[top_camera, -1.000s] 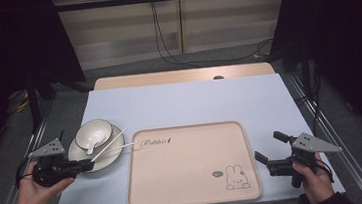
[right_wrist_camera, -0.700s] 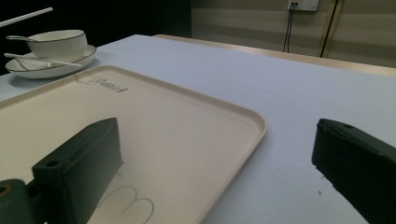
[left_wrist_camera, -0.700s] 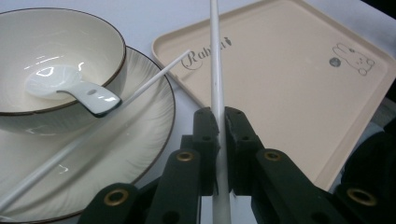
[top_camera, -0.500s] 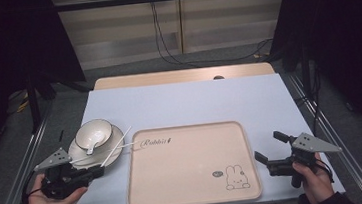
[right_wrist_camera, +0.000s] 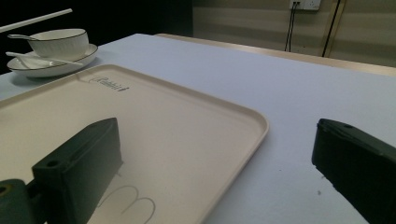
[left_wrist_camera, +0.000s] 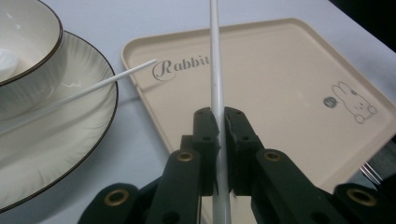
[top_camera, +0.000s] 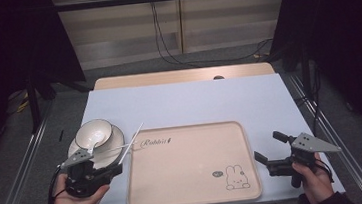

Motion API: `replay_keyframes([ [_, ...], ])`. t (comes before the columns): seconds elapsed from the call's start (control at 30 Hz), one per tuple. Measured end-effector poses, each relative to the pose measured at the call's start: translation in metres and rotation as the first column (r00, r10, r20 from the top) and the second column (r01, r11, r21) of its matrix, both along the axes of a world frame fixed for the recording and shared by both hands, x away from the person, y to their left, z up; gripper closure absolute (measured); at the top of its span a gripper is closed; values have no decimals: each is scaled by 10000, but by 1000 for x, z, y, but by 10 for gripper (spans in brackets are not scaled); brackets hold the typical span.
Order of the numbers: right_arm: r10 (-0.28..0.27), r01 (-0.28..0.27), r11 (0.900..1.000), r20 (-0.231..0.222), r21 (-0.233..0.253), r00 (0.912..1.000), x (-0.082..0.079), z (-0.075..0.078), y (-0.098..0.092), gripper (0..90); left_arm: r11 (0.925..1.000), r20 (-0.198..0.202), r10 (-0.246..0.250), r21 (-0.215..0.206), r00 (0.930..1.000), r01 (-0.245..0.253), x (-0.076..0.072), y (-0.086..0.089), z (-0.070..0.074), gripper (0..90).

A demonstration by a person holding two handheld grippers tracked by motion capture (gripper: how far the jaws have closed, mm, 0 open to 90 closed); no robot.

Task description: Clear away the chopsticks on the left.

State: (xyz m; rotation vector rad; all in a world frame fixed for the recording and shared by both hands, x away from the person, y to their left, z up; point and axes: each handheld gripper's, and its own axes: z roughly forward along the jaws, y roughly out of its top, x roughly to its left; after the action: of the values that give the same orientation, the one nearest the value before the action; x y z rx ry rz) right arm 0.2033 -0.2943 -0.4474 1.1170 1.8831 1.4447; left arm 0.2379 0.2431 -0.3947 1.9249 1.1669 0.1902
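Beige tray (top_camera: 190, 164) lies centred on the table (top_camera: 194, 100). Left gripper (left_wrist_camera: 220, 126) pinches 1 white chopstick (left_wrist_camera: 215, 70); a 2nd chopstick (left_wrist_camera: 93, 86) rests across the plate (left_wrist_camera: 60, 149) under the bowl (top_camera: 93, 133), possibly holding a spoon. Right gripper (top_camera: 269, 151) sits spread beside the tray.

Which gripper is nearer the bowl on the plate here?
Left. The left gripper, shut on a white chopstick, sits just in front of the bowl. The right gripper, open, is across the tray.

High overhead, two close gripper views – shared tray (top_camera: 190, 166)
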Motion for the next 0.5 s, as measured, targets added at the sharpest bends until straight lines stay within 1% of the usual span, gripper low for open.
replay_keyframes([
  [0.07,1,-1,10000,39,-10,10000,0,0,0,15,9998,-54,163,-120,9999,-164,3,-6,-3,842],
  [0.1,1,-1,10000,15,0,10000,0,0,0,15,9997,-81,240,-100,9997,-241,5,-7,-4,842],
  [0.13,-2,2,10000,0,7,10000,0,0,0,15,9991,-195,372,-175,9991,-376,7,-11,-5,842],
  [0.2,21,-21,10000,31,-9,10000,0,0,0,15,9990,-271,454,-44,9986,-455,9,-17,-7,842],
  [0.23,31,-31,10000,29,-4,10000,0,0,0,15,9990,-283,453,-50,9986,-455,11,-19,-7,842],
  [0.33,34,-34,10000,36,-3,10000,0,0,0,15,9977,-349,677,0,9971,-677,15,-30,-9,843],
  [0.4,49,-49,10000,45,-38,10000,0,0,0,15,9965,-463,836,34,9954,-835,17,-37,-11,843],
  [0.43,41,-41,10000,42,-38,10000,0,0,0,15,9956,-389,935,82,9949,-932,17,-38,-11,843],
  [0.47,64,-64,10000,69,-44,10000,0,0,0,15,9933,-291,1158,45,9929,-1157,17,-42,-13,844],
  [0.5,61,-61,10000,67,-37,10000,0,0,0,15,9919,-474,1273,18,9907,-1273,19,-46,-14,843],
])
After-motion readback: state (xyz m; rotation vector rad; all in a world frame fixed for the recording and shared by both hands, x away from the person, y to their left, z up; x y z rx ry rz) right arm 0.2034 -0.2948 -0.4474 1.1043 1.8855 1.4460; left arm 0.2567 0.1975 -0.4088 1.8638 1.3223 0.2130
